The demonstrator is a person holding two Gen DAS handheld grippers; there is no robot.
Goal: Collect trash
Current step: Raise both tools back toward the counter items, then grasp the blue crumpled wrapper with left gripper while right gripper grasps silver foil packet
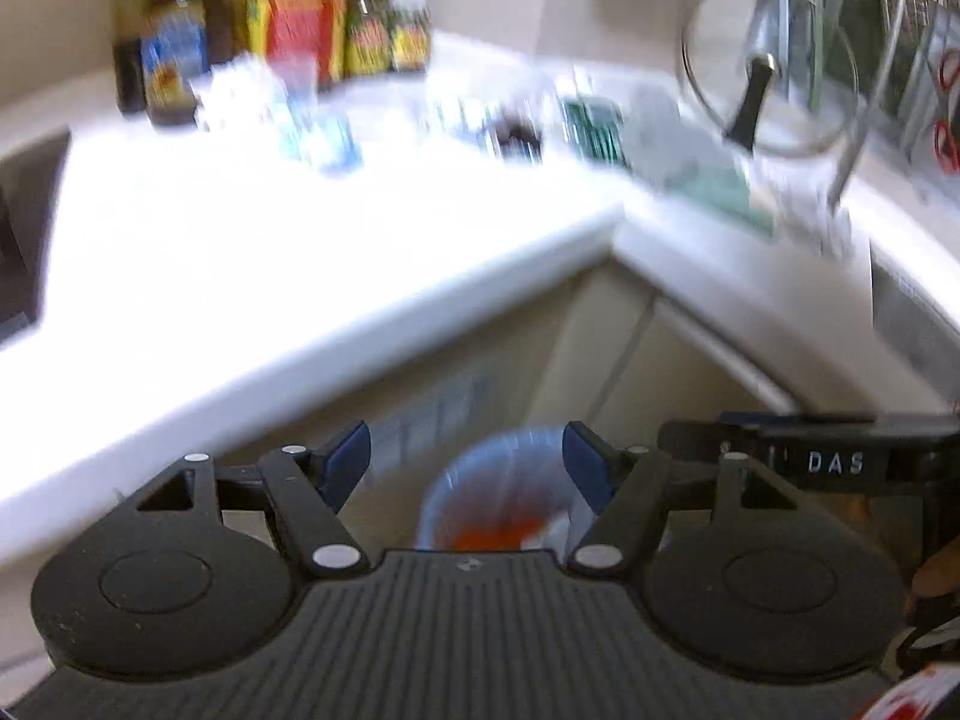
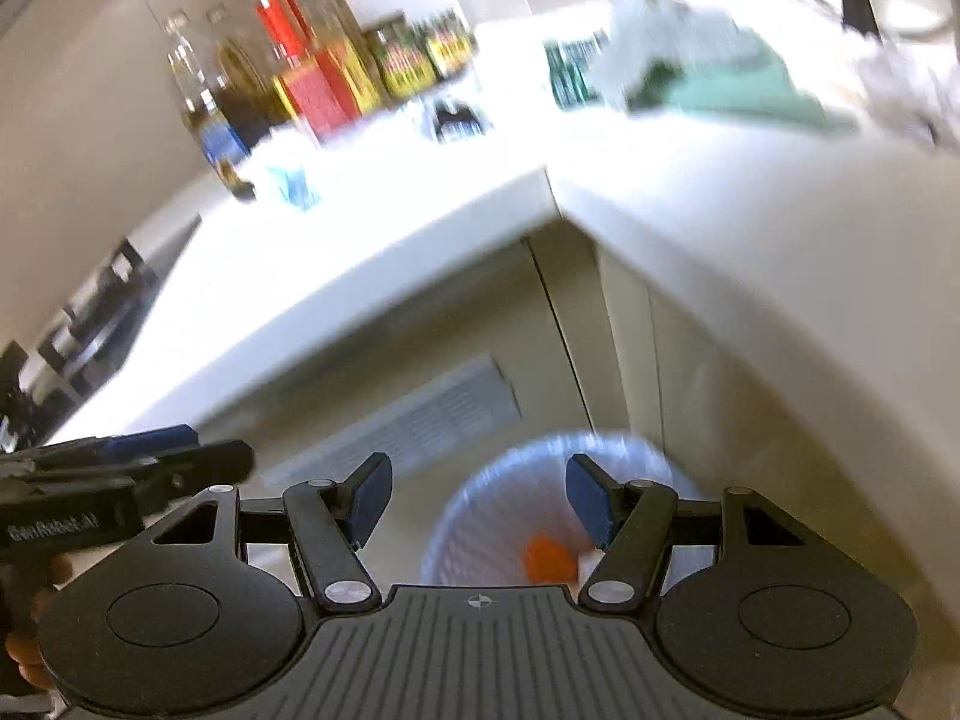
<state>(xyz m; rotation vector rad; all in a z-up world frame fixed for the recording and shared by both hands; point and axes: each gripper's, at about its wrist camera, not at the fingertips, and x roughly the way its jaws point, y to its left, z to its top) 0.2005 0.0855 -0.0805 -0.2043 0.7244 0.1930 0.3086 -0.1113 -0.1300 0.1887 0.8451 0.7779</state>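
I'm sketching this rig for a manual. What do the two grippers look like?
Both match: the left gripper and the right gripper have black ribbed bodies, round black side discs, silver pivot pins and blue pads. White lettering runs along each one's side.

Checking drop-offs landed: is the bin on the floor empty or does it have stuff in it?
Not empty. The bin stands upright below the counter corner, with something orange and a pale scrap lying inside. Blur hides what they are.

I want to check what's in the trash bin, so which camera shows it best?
The right wrist view: the trash bin shows most of its rim, with something orange inside. The left wrist view catches only a blurred part of the bin.
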